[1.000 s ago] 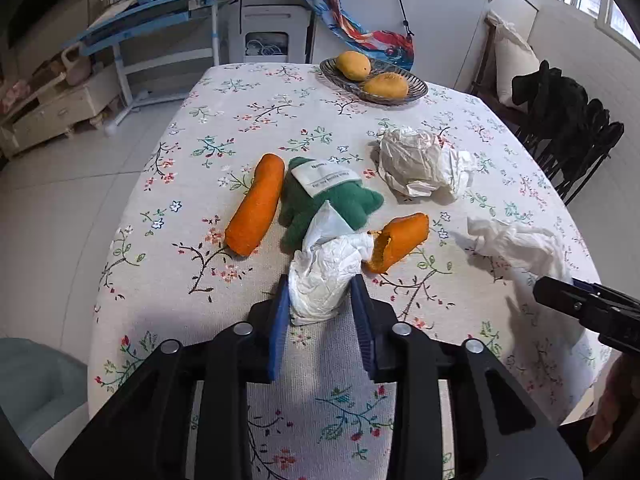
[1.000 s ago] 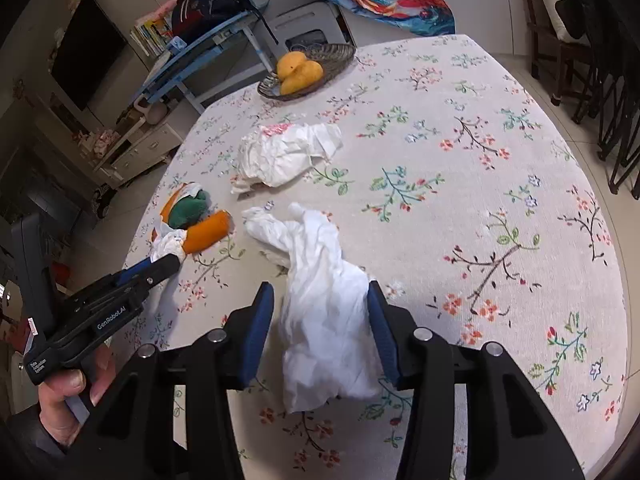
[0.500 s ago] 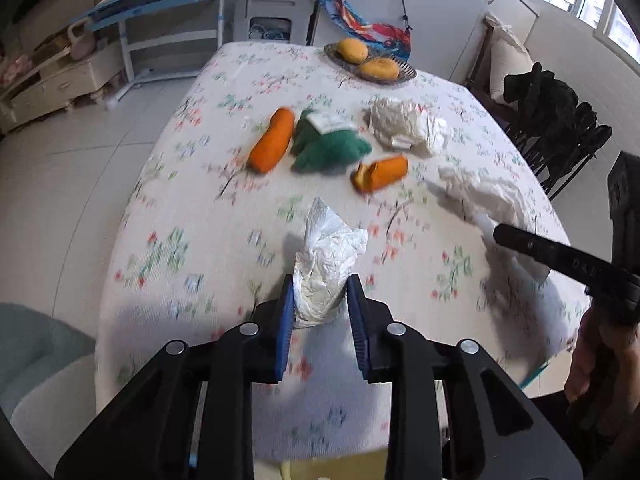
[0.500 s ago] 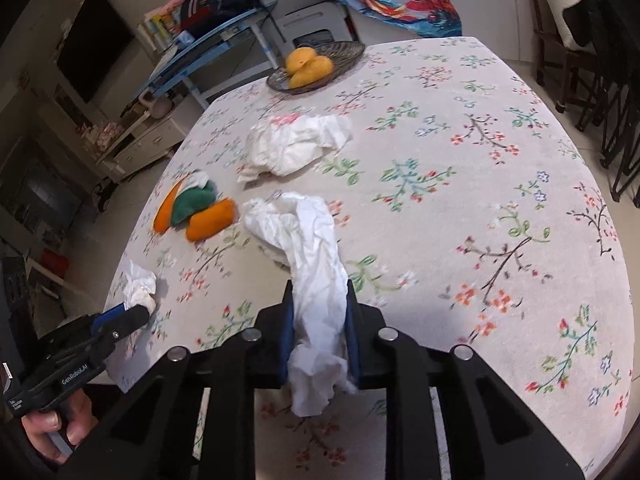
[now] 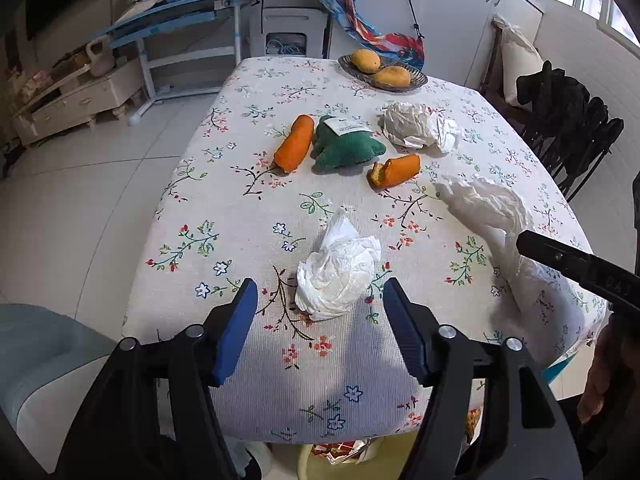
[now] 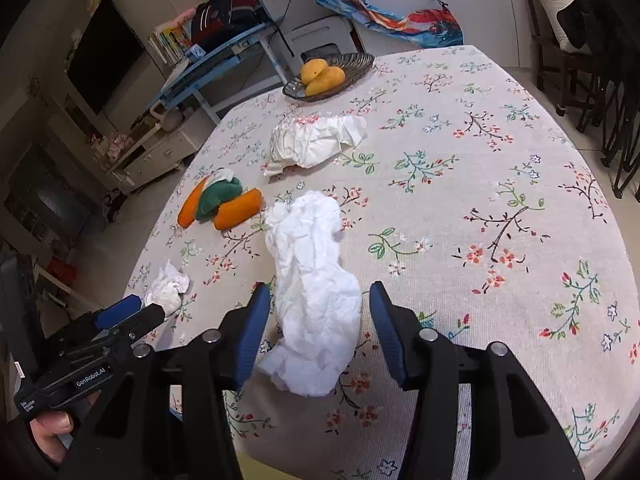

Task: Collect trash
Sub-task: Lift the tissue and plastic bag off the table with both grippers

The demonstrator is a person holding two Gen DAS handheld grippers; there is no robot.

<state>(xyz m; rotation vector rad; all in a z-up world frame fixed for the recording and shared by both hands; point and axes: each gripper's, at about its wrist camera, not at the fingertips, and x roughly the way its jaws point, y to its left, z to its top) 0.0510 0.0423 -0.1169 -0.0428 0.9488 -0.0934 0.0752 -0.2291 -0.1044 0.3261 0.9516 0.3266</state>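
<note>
Altogether three crumpled tissues (image 5: 338,268) (image 5: 486,208) (image 5: 416,126), two carrot pieces (image 5: 295,143) (image 5: 396,171), two mangoes (image 5: 366,60) (image 5: 393,76).

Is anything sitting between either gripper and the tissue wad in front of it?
Nothing visible. The left gripper, jaws opening, has the small crumpled tissue lying between its fingers, pads off it. The right gripper, jaws also opening, straddles the long crumpled tissue. Only bare tablecloth surrounds both.

My home's living-dining room: floral-clothed table (image 5: 224,240), fruit bowl (image 6: 352,66), television (image 6: 102,54), study desk (image 5: 180,12), dining chairs (image 5: 576,136).
</note>
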